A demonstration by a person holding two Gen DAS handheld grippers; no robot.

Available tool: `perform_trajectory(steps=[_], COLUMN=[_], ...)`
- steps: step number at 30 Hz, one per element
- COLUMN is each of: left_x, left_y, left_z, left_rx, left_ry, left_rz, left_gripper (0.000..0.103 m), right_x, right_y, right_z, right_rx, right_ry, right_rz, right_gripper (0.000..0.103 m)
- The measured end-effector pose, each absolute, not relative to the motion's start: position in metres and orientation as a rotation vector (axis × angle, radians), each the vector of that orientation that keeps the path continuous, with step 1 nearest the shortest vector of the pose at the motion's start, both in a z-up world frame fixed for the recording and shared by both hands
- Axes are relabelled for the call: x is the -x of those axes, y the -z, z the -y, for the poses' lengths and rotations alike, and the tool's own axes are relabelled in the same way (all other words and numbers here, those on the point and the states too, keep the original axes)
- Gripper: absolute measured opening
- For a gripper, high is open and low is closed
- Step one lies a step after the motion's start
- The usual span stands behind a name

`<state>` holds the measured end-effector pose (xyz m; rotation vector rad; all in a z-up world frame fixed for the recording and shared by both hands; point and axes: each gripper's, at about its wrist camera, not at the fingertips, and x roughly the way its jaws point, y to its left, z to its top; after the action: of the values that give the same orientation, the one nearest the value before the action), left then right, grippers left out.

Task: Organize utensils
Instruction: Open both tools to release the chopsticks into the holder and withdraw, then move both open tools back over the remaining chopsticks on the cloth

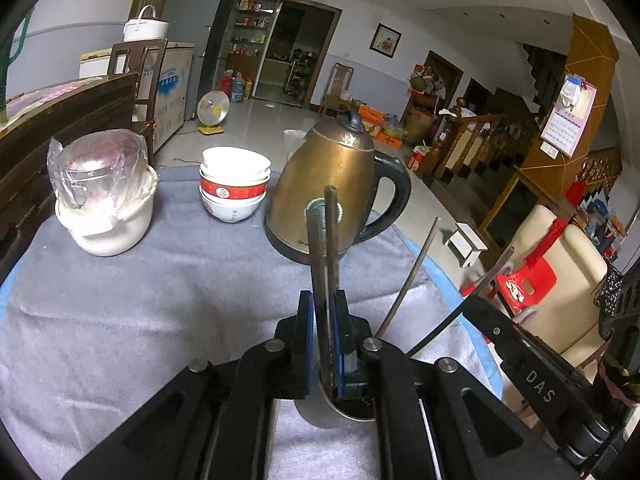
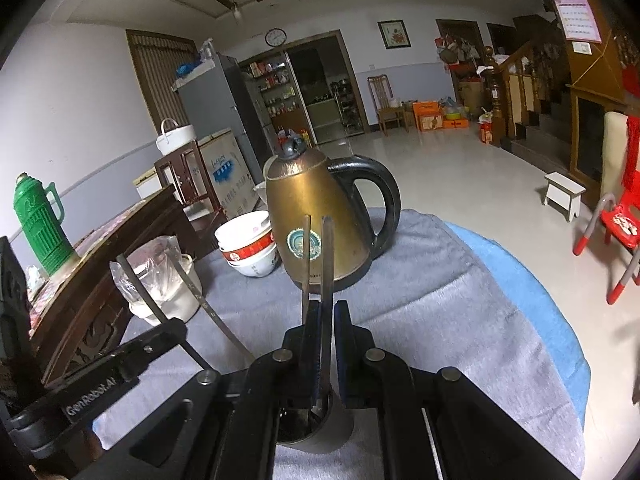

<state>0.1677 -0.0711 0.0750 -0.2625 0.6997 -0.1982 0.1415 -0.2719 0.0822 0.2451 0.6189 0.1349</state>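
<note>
In the left wrist view, my left gripper (image 1: 323, 300) is shut on a pair of dark chopsticks (image 1: 330, 232) that stand nearly upright. Their lower ends sit in a metal cup (image 1: 320, 416) on the grey cloth right under the jaws. My right gripper (image 1: 476, 308) comes in from the right with its own leaning chopsticks (image 1: 412, 272). In the right wrist view, my right gripper (image 2: 329, 308) is shut on two metal chopsticks (image 2: 327, 256), whose ends are down in the metal cup (image 2: 320, 436). My left gripper (image 2: 172, 330) is at the left, holding slanted chopsticks (image 2: 140, 292).
A brass electric kettle (image 1: 328, 184) stands just beyond the cup. Stacked red and white bowls (image 1: 234, 184) and a white pot topped with a plastic-wrapped jar (image 1: 104, 200) sit to the left. A dark wooden cabinet (image 2: 104, 264) carrying a green thermos (image 2: 38, 224) borders the table's left.
</note>
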Motion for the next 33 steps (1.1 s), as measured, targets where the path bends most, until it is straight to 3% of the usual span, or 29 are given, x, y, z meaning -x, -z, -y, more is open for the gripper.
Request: perform_trajectory(steps=[7, 10, 11, 12, 14, 21, 33], left_x=[-0.158, -0.146, -0.140, -0.135, -0.124, -0.081, -0.032], left_y=[-0.081, -0.088, -0.089, -0.089, -0.086, -0.059, 0.016], left_z=[0.057, 0.046, 0.041, 0.037, 0.028, -0.013, -0.056], left_rx=[0.289, 0.305, 0.309, 0.312, 0.316, 0.324, 0.306], left_ry=[0.193, 0.189, 0.181, 0.171, 0.156, 0.073, -0.067], left_rz=[-0.688, -0.670, -0.661, -0.656, -0.659, -0.677, -0.853], left_gripper=[0.048, 0.063, 0.065, 0.067, 0.075, 0.076, 0.077], right_x=[-0.137, -0.129, -0.126, -0.121, -0.114, -0.078, -0.028], right_y=[-0.085, -0.089, -0.091, -0.094, -0.097, -0.093, 0.007], right_z=[0.271, 0.276, 0.278, 0.280, 0.281, 0.289, 0.247], right_rx=[-0.216, -0.223, -0.228, -0.226, -0.218, -0.234, -0.218], right_ry=[-0.101, -0.091, -0.088, -0.080, -0.076, -0.075, -0.207], right_rz=[-0.631, -0.622, -0.610, -0.595, -0.596, -0.601, -0.908], right_gripper=[0.014, 0.049, 0.070, 0.072, 0.072, 0.072, 0.071])
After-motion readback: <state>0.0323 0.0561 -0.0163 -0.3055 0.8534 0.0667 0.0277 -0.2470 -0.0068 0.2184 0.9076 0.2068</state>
